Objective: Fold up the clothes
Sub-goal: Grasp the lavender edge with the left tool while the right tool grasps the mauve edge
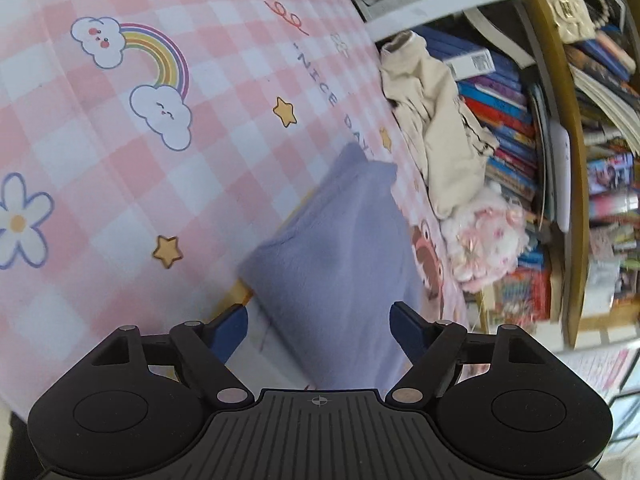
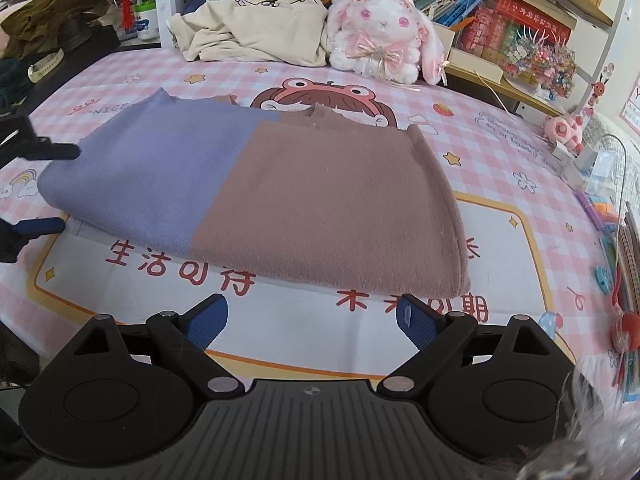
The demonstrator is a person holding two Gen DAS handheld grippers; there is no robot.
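Sweater first, from the left wrist view: its lilac end lies on the pink checked surface, right ahead of the left tool, whose blue fingers stand wide apart with nothing between them, one to either side of the cloth's near edge. A crumpled cream garment sits further back at the surface's edge, against shelves of books, with a plush rabbit beside it.

From the right wrist view the sweater shows as a flat rectangle, lilac on the left, dusty brown on the right, with doubled edges along the front and right side; it looks already folded at least once. It lies mid-surface, over the printed cartoon panel. The right tool hovers just short of its near edge, fingers spread wide and empty. The left tool shows at the lilac end, its fingers above and below that edge without visibly pinching it.

This could be a fold just laid down and released, or the approach to another fold. If another fold follows, I judge it would go best with both tools pinching every layer at matching corners, lifting together and laying edge onto edge, so that the thick knit does not slide or bunch.
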